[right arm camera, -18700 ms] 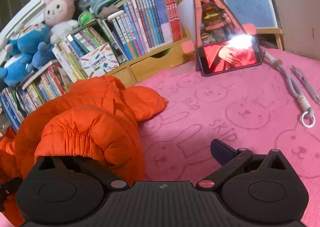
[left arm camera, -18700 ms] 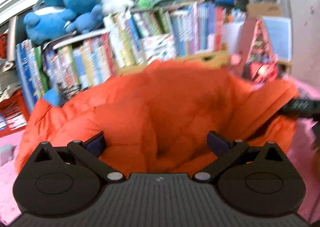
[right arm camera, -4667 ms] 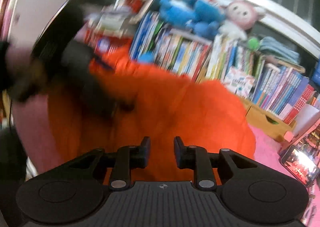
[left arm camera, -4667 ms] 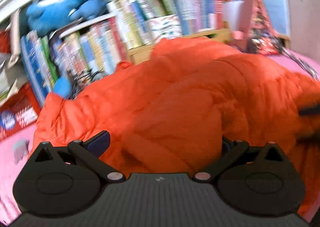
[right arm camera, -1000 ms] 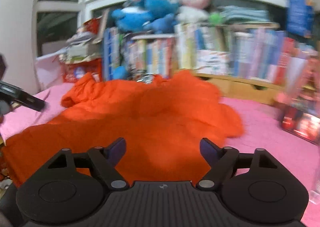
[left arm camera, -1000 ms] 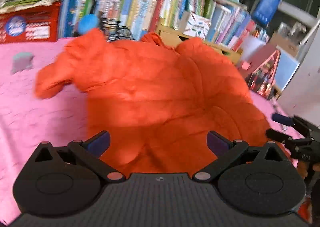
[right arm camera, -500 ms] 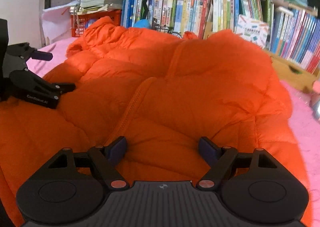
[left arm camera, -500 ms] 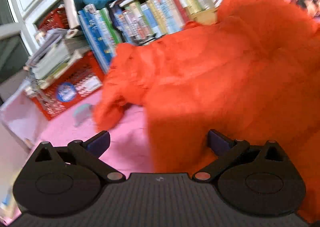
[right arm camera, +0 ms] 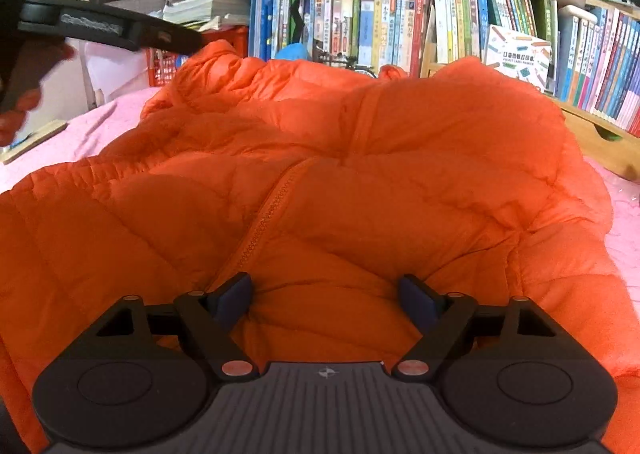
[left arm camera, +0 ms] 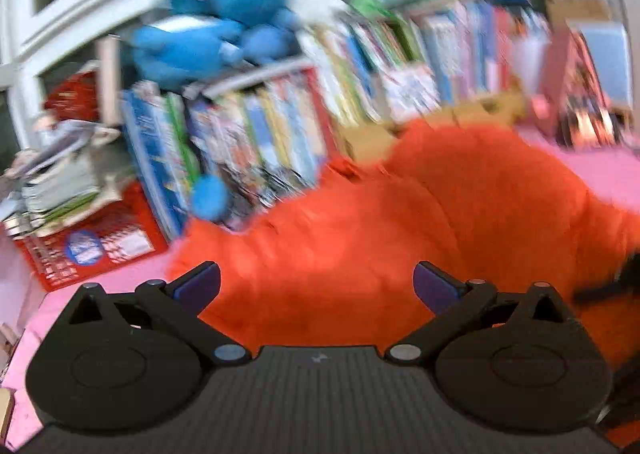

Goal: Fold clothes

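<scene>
Here the orange puffer jacket (right arm camera: 360, 181) lies spread across the pink bedcover (right arm camera: 624, 221), front side up, its zipper (right arm camera: 260, 225) running away from the right gripper (right arm camera: 326, 300). That gripper's fingers stand apart, straddling a puffed ridge near the hem without pinching it. The left gripper (left arm camera: 316, 282) is likewise spread wide, holding nothing, close over the jacket's left part.

Judging from this, the jacket is laid out flat rather than folded, which fits either smoothing before a fold or reaching for an edge to turn over. To do it well, each claw should bite a full thickness of the slippery quilted shell at an edge or seam, since loose down slides out of a shallow pinch, and both sides should lift together so the bulk does not twist.

The right wrist view is sharp and shows the zipper, the bookshelf (right arm camera: 400, 25), and the left gripper's black body at upper left. The left wrist view is blurred, yet it alone shows the red crate (left arm camera: 92, 246) and the window frame (left arm camera: 80, 1).
</scene>
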Available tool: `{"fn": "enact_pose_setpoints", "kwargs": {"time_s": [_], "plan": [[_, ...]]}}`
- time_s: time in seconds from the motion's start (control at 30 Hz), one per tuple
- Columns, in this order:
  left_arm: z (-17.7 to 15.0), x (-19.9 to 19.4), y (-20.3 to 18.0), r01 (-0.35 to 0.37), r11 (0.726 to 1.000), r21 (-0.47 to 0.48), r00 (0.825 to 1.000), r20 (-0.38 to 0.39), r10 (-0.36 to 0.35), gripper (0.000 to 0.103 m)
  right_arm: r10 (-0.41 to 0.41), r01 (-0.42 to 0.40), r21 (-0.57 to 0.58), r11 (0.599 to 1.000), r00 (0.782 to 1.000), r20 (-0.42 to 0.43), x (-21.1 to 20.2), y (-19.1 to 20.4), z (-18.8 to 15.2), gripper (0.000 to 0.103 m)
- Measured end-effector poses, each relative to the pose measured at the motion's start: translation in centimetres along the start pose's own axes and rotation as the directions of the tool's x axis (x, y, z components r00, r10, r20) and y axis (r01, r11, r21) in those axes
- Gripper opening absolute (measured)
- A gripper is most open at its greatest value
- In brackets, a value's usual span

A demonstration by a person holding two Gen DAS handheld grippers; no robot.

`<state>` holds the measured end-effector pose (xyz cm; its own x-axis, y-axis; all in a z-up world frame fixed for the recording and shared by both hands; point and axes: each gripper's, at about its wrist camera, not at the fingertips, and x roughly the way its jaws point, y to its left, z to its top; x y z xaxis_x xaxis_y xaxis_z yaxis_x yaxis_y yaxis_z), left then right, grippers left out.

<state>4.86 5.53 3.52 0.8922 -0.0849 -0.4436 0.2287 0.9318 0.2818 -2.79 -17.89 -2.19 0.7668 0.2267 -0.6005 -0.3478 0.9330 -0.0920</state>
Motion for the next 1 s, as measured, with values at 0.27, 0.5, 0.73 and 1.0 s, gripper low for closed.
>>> {"fn": "enact_pose_setpoints", "kwargs": {"time_s": [0.27,0.5,0.73,1.0], "plan": [[-8.0,0.5,0.0,-0.118,0.989,0.091,0.99,-0.073,0.125,0.103,-0.23,0.231,0.049,0.972,0.973,-0.028,-3.0,-4.9,-2.0,0.082],[-6.6,-1.1,5.9,-0.061,0.974,-0.22,0.992,-0.119,0.035,0.103,-0.348,0.336,0.218,0.916,0.937,0.016,-5.2,-9.7,-1.2,0.082],[-4.3,2.8,6.8,-0.057,0.928,-0.367,0.99,-0.141,0.005,0.103,-0.192,0.177,0.129,0.976,0.974,0.12,-2.3,-5.5,1.9,0.085],[-2.7,9.0,7.3,-0.112,0.881,-0.459,0.974,-0.228,0.005,0.103,-0.151,0.145,0.058,0.988,0.98,0.127,0.7,-4.4,4.4,0.094]]}}
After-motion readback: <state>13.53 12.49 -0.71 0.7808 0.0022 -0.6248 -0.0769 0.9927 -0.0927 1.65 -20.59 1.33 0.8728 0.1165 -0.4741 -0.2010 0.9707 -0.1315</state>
